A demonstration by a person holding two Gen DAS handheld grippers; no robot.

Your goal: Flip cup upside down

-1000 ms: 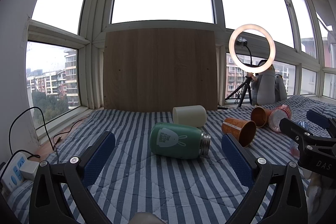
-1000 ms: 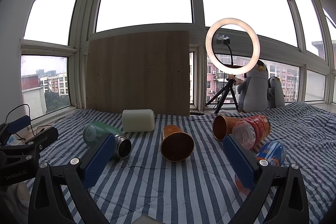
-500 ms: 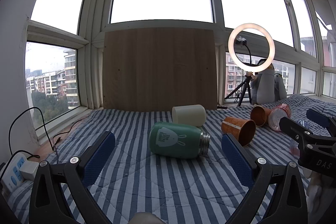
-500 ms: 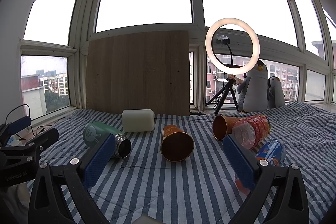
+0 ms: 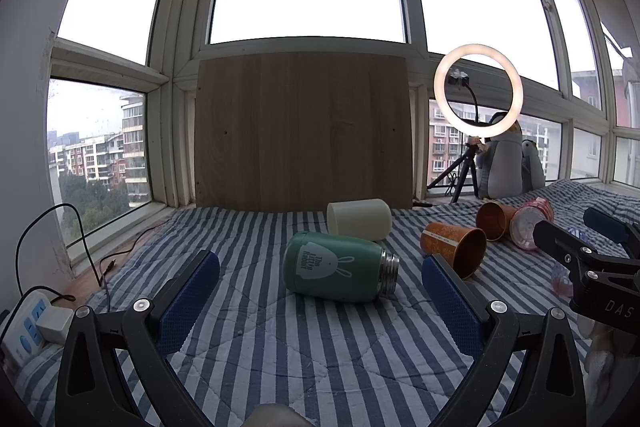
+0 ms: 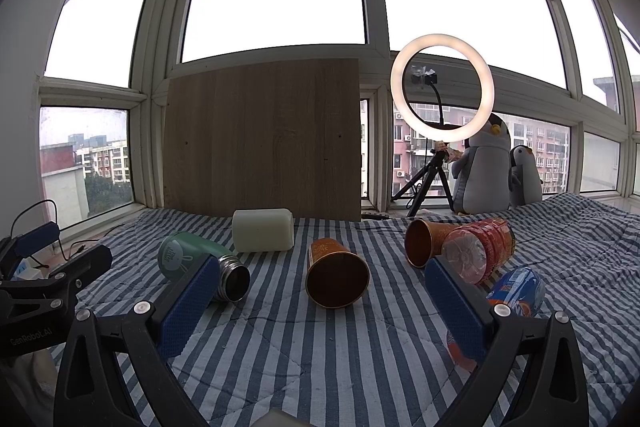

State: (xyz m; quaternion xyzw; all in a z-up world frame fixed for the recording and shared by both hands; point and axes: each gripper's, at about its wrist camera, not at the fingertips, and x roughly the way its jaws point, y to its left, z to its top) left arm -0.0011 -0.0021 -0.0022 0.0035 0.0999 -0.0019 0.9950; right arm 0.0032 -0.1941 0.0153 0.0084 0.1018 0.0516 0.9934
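Cups are lying on their sides on the striped blanket point(image 6: 320, 367), and nothing is being held: the left gripper point(image 5: 320, 301) and the right gripper point(image 6: 320, 301) are both hanging above the cloth with their blue pads spread wide apart. Which cup the task means cannot be told for sure; the orange paper cup point(image 6: 337, 277) is sitting right between the right gripper's pads with its mouth turned to the camera, while the green flask point(image 5: 340, 267) is lying across in front of the left gripper, its steel neck pointing right. A white cup point(image 6: 263, 230) is resting behind them, and a second orange cup point(image 6: 424, 242) is touching a plastic bottle point(image 6: 480, 245) further right. For a good flip, the right gripper is probably needing to go forward and low, closing across the cup's body near the middle, gently, because paper walls are likely crushing easily; then a lift before the turn, so the rim is coming down flat and clear of the flask.
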